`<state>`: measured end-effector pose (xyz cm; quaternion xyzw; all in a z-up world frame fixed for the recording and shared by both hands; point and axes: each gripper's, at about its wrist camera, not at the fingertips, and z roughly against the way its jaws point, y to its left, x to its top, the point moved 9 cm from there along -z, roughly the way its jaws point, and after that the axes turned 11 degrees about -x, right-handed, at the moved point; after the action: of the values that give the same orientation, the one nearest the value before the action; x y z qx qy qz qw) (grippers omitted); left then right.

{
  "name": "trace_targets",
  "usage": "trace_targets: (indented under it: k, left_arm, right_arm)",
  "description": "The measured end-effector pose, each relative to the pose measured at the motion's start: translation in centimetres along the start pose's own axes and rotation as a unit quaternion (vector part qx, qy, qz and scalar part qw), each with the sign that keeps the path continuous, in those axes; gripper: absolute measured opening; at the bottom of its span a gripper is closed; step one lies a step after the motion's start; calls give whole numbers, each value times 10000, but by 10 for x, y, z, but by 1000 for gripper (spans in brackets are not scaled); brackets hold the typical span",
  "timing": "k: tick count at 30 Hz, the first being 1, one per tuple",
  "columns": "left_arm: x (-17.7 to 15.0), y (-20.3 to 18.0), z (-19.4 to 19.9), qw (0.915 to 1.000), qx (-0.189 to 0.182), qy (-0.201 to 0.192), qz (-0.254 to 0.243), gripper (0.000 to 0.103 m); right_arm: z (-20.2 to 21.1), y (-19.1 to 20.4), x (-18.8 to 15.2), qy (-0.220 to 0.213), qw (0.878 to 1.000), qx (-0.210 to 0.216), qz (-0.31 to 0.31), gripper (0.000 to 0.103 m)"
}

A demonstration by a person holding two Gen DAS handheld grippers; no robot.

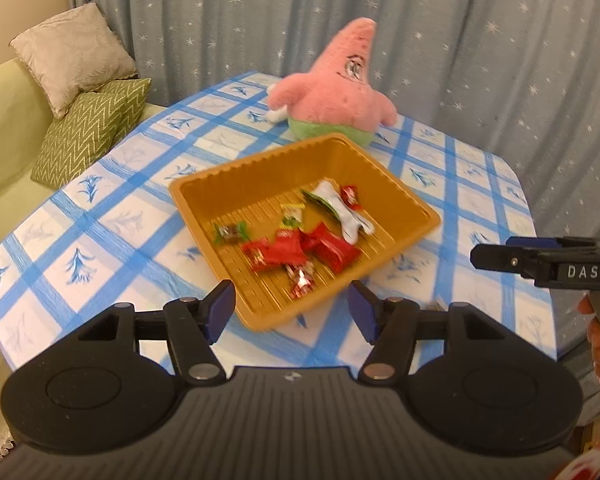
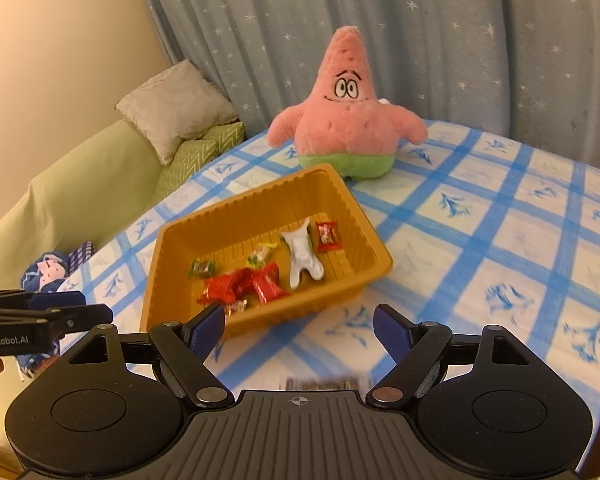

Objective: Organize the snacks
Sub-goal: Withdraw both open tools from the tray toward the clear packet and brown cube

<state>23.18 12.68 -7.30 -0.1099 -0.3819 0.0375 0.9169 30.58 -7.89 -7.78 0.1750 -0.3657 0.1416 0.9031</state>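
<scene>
We see an orange tray (image 1: 204, 192) sitting on the blue-checked tablecloth (image 1: 112, 216), and the snacks lie inside it. From the left wrist view a cluster of red wrappers (image 1: 300, 250) fills the tray's near part, a white packet (image 1: 346, 210) lies at about two o'clock from them, and a small red candy (image 1: 350, 195) rests just beside the packet at its one o'clock. A green-ended candy (image 1: 230, 233) lies at nine o'clock of the red cluster. A pink star plush (image 1: 340, 88) stands at twelve o'clock beyond the tray, close to its far rim, before a star-dotted curtain (image 1: 480, 40).

Our left gripper (image 1: 291, 314) hangs over the tray's near corner with its jaws apart and nothing between them. Our right gripper (image 2: 299, 328) is likewise spread, empty, above the cloth just short of the tray (image 2: 180, 240). From its view the left gripper's tip (image 2: 60, 314) enters at nine o'clock, and cushions (image 2: 176, 112) sit on a green sofa (image 2: 80, 200) at ten o'clock.
</scene>
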Motion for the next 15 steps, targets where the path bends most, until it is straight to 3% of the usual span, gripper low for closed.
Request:
trace_targets:
  k: [15]
  left_arm:
    - [-52,-53,23,9998,-109,178,-45,61]
  right_arm:
    - [53,-25,-62,184,9995,-162,215,82]
